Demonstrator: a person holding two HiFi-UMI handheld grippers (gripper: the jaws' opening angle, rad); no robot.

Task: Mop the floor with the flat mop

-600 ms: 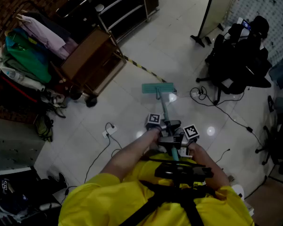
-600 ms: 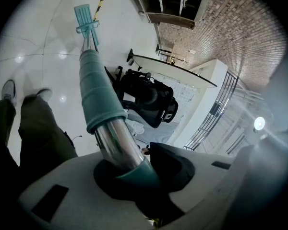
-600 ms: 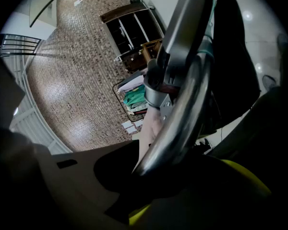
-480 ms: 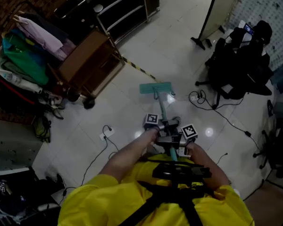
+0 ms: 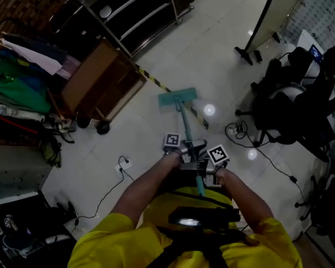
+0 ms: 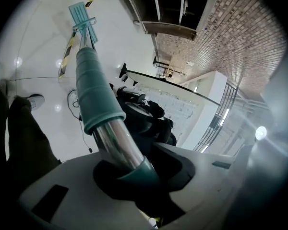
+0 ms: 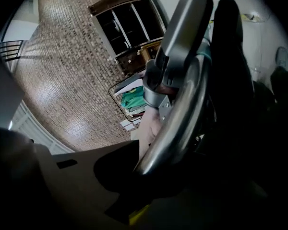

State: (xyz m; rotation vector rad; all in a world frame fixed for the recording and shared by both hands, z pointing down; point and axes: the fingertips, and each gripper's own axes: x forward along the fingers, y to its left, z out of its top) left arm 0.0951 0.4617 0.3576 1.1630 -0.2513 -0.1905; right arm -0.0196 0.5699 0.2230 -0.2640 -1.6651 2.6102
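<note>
Both grippers are on the flat mop here. The left gripper (image 5: 184,148) has its jaws clamped round the chrome handle (image 5: 185,124) just under the teal grip sleeve (image 6: 93,90), and the right gripper (image 5: 205,169) is pinching the same pole closer to my end. The mop head (image 5: 177,97) sits flat on the floor (image 5: 223,49) out in front, right at the black-and-yellow tape strip (image 5: 151,77); I can't tell if it's on top of it or just beside it. My worry is the pad catching the tape edge and peeling it up. If I swing right, it could drag into the cable tangle (image 5: 239,132) near the office chairs (image 5: 293,105). There's another lead with a plug (image 5: 123,163) on my left too. That chrome looks slick, so I reckon the pole could twist in the jaws if the pad snags. The floor is glossy white tile with light glare, probably slippery once wet. It's a cluttered room, with a wooden cart (image 5: 100,85) and dark shelving (image 5: 131,10) on the left and a brick wall (image 6: 240,37) behind.
</note>
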